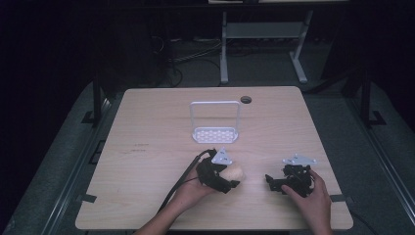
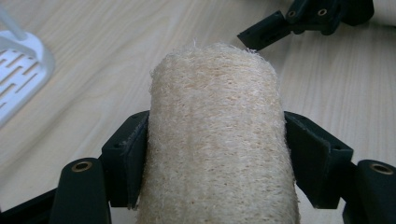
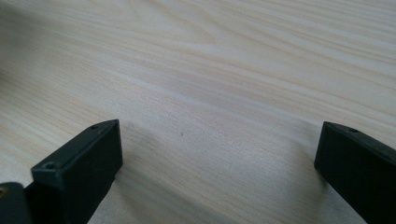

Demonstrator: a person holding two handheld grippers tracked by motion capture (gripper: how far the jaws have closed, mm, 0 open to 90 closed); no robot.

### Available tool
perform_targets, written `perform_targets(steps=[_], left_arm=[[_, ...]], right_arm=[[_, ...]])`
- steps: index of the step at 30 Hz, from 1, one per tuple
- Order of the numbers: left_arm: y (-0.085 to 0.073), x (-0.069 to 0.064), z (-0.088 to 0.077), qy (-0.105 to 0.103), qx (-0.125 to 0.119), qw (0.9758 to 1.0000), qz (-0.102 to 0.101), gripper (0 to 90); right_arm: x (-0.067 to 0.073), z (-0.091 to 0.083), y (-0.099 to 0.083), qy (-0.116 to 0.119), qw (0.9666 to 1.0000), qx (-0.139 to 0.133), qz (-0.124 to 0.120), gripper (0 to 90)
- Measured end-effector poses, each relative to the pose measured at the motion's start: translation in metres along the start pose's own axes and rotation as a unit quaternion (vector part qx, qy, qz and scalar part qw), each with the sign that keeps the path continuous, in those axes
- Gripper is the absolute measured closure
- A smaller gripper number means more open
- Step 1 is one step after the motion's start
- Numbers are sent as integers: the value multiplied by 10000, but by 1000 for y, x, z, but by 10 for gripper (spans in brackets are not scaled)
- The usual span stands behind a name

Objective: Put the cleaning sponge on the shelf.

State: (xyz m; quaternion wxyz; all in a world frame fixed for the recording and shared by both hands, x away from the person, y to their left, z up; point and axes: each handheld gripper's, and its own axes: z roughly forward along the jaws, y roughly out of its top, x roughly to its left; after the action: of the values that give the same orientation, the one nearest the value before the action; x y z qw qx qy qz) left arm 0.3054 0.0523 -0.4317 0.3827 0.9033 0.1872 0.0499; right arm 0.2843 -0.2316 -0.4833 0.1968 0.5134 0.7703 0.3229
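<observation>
A pale beige loofah sponge sits between the jaws of my left gripper, which is shut on its sides. In the high view the left gripper holds the loofah low over the table's front middle. My right gripper rests near the front right of the table, jaws wide apart. The right gripper view has its jaws open over bare wood with nothing between them. The right gripper's tip appears beyond the loofah in the left gripper view.
A white wire-framed rack with a perforated base stands at the table's middle; its corner lies left of the loofah. A round cable hole is at the far edge. The wooden table has bare room on the left.
</observation>
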Motion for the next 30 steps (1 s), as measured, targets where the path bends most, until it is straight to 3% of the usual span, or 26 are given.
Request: perform_targets(steps=[30], left_arm=[[-3,40,-15,511,-61,9980,-354,283]], right_arm=[[0,0,0,-1,10000,0,2,7]])
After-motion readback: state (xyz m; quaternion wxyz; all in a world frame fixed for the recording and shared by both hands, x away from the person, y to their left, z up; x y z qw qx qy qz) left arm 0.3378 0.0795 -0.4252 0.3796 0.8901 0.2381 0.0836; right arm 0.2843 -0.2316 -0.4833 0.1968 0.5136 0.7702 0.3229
